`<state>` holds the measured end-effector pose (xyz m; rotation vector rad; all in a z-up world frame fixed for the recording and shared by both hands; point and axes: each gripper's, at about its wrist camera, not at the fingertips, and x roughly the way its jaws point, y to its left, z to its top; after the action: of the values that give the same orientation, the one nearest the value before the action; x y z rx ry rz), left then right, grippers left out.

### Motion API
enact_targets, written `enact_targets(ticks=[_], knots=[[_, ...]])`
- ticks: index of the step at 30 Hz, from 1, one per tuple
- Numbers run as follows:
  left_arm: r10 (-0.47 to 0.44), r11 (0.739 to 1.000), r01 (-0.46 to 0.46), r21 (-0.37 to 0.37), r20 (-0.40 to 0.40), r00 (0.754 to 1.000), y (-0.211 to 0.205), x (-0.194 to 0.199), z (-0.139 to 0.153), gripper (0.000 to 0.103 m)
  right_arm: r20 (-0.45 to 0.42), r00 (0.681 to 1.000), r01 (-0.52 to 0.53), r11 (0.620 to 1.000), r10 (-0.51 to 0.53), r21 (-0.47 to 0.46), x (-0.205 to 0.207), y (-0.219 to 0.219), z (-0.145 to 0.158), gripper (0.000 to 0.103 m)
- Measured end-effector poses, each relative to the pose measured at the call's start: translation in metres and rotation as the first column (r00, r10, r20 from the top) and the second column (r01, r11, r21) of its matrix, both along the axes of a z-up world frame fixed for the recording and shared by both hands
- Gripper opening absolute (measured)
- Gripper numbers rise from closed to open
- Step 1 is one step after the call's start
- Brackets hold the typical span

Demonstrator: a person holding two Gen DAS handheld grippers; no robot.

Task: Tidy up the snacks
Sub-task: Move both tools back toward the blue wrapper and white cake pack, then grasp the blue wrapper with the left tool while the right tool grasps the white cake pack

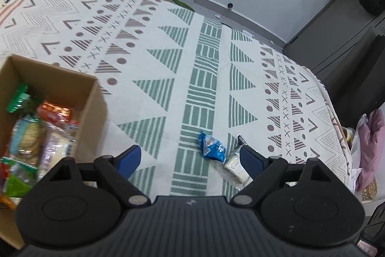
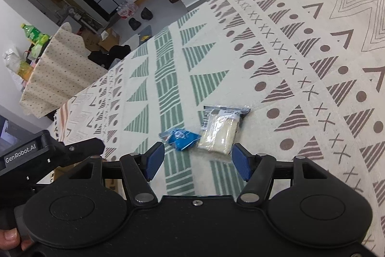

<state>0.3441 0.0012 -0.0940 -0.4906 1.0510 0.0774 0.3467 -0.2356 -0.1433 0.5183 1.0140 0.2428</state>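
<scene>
Left wrist view shows the left gripper (image 1: 190,159) with its blue fingers (image 1: 128,159) spread wide and holding nothing, hanging above a patterned cloth (image 1: 154,69) that covers the surface. At the left edge of that frame sits an open cardboard box (image 1: 92,98) already stocked with several wrapped snacks (image 1: 43,134), so most of the sorting looks done. Two items are left out on the cloth: a small blue packet (image 1: 211,147) just below centre, and a clear pack of pale crackers (image 1: 234,166) touching it on the right, partly hidden behind the right-hand finger. In the right wrist view the right gripper (image 2: 198,160) is also wide open and empty, its fingers framing the same pair near the middle of the frame, with the blue packet (image 2: 180,137) to the left and the cracker pack (image 2: 220,130) to the right, both flat and just ahead of the fingertips. The step in hand appears to be the approach to one of these last two snacks. Next, either gripper would likely need to drop lower, centre on a single packet so the neighbour is not pinched with it, close, and carry it to the box at the left.
</scene>
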Motion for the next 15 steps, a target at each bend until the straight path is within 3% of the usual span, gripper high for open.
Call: enact_targets(ticks=[4, 8, 10, 15], knots=[[-0.004, 1.000, 0.004, -0.010, -0.016, 1.000, -0.009, 0.013, -0.014, 0.086, -0.015, 1.000, 0.003, 1.000, -0.003, -0.006, 0.010, -0.001, -0.009, 0.063], [-0.006, 1.000, 0.005, -0.031, -0.032, 0.999, -0.016, 0.024, -0.028, 0.082, -0.028, 0.999, 0.014, 1.000, -0.014, -0.018, 0.020, -0.002, -0.018, 0.075], [-0.005, 0.999, 0.004, -0.036, -0.041, 0.999, -0.020, 0.029, -0.036, 0.080, -0.035, 0.999, 0.018, 1.000, -0.019, -0.025, 0.024, -0.002, -0.023, 0.076], [0.005, 0.997, -0.012, -0.078, -0.079, 0.997, -0.029, 0.042, -0.059, 0.066, -0.059, 0.998, 0.018, 0.999, -0.021, -0.050, 0.030, -0.005, -0.032, 0.076]])
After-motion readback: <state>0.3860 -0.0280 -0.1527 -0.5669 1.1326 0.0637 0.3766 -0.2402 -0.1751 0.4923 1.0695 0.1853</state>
